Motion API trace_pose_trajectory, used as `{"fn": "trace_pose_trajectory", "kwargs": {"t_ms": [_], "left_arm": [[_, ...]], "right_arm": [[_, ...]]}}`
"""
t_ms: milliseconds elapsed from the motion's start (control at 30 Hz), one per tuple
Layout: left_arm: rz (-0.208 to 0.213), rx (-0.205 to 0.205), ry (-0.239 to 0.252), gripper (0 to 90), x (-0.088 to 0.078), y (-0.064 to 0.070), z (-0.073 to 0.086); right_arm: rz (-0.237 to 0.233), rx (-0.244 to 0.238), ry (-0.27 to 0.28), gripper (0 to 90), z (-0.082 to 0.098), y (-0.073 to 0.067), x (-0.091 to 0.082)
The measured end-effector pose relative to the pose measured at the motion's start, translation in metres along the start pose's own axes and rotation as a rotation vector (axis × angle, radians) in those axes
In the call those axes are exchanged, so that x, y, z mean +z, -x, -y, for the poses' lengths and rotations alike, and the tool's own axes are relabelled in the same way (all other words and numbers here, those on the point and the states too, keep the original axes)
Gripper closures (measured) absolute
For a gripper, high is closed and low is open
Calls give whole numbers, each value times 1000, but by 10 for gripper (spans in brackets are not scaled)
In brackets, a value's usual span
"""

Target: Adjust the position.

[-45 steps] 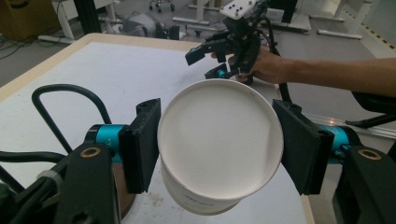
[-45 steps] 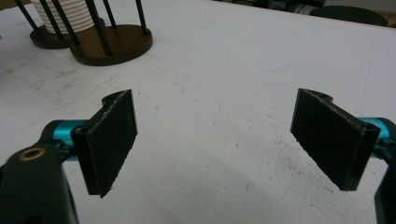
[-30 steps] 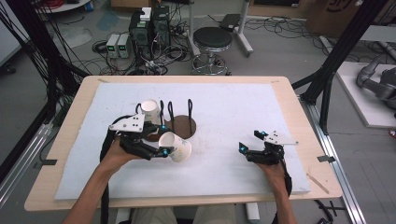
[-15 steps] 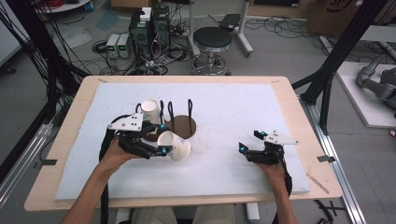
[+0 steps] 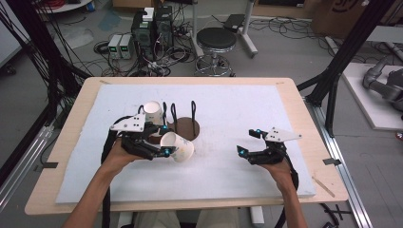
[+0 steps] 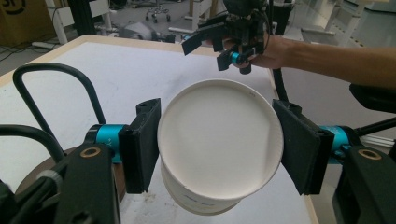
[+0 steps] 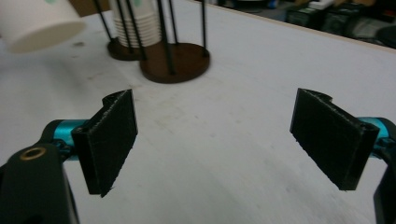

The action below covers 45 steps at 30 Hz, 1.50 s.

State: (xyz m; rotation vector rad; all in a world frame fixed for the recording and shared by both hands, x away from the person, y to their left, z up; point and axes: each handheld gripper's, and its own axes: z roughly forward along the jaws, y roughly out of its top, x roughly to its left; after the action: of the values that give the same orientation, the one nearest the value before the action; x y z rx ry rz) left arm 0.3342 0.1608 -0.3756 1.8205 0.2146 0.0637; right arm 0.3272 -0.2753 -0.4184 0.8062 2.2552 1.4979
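The left gripper (image 5: 164,141) clamps one paper cup (image 5: 177,147) just in front of the brown rack (image 5: 183,129), probably pulled from its stack (image 5: 153,113). The right gripper (image 5: 248,141), wide open and empty, waits well right of the rack; placing remains.

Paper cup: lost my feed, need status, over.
Left gripper shut on paper cup, held on its side. Right gripper open, empty, off to the side. Cup rack close beside cup; nothing between.

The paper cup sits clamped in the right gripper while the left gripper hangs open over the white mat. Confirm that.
Wrong: the sides are swapped. The left gripper is clamped on the paper cup, as the left gripper view shows, and the right gripper hangs open over the white mat.
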Motion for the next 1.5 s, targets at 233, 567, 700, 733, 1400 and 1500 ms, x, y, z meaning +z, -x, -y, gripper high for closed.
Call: {"fn": "trace_pose_trajectory", "kwargs": {"t_ms": [233, 567, 700, 733, 1400, 1500], "left_arm": [[20, -7, 25, 358, 0, -1, 0], [25, 1, 24, 359, 1, 0, -1], [30, 2, 28, 359, 2, 2, -1], [31, 2, 31, 359, 3, 2, -2], [85, 29, 44, 359, 21, 13, -13], [92, 38, 52, 359, 20, 14, -16]], "right_arm": [[-213, -80, -3, 152, -33, -14, 14], [-356, -137, -4, 151, -67, -24, 28], [-391, -154, -11, 152, -72, -26, 35], [-400, -158, -15, 152, -73, -27, 37], [-642, -218, -39, 152, -94, -61, 87], [-655, -229, -58, 152, -93, -67, 94]]}}
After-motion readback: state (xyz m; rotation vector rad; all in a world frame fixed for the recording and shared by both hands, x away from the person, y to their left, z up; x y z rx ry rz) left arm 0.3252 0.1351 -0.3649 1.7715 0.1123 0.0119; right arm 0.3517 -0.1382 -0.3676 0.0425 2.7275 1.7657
